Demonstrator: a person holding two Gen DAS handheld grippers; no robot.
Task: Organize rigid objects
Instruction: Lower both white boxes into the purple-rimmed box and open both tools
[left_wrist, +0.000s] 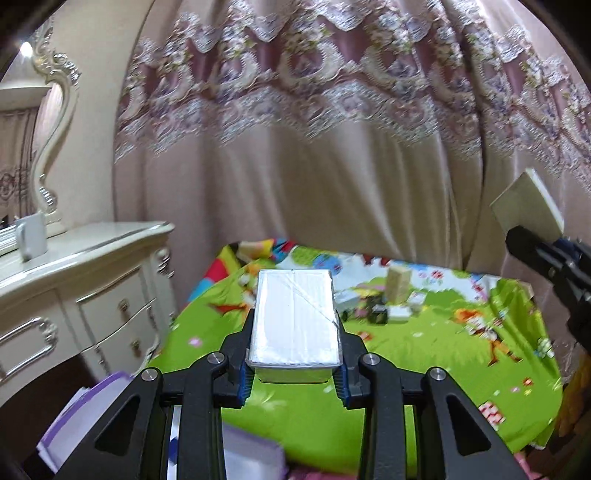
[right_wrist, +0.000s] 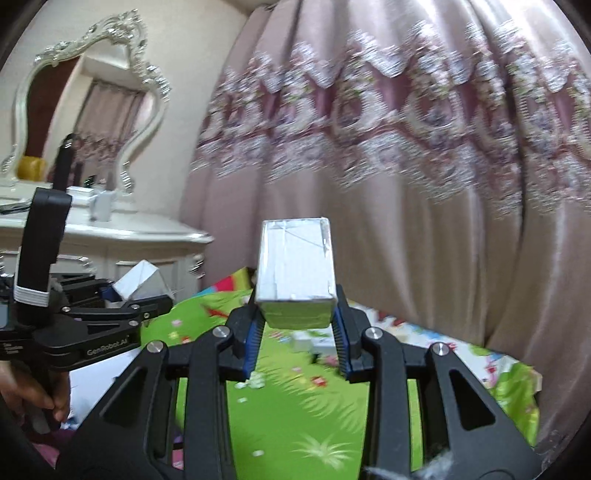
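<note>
My left gripper (left_wrist: 294, 354) is shut on a white tape-wrapped box (left_wrist: 295, 302), held above the near part of a table under a green cartoon cloth (left_wrist: 424, 354). In the right wrist view my right gripper (right_wrist: 296, 314) is shut on a similar white box (right_wrist: 295, 254), lifted over the same cloth (right_wrist: 295, 424). Each gripper shows in the other's view. The right gripper (left_wrist: 524, 240) carries its box (left_wrist: 528, 205) at the right edge. The left gripper (right_wrist: 147, 301) carries its box (right_wrist: 138, 282) at the left. A hand (right_wrist: 33, 398) grips the left tool's handle.
A cream block (left_wrist: 399, 286) and small dark and white items (left_wrist: 380, 314) sit mid-table. A white dresser (left_wrist: 74, 266) with a mug (left_wrist: 31, 236) and an ornate mirror (right_wrist: 88, 92) stands left. Purple books (left_wrist: 92, 406) lie below left. A lace-trimmed curtain (left_wrist: 332, 147) hangs behind.
</note>
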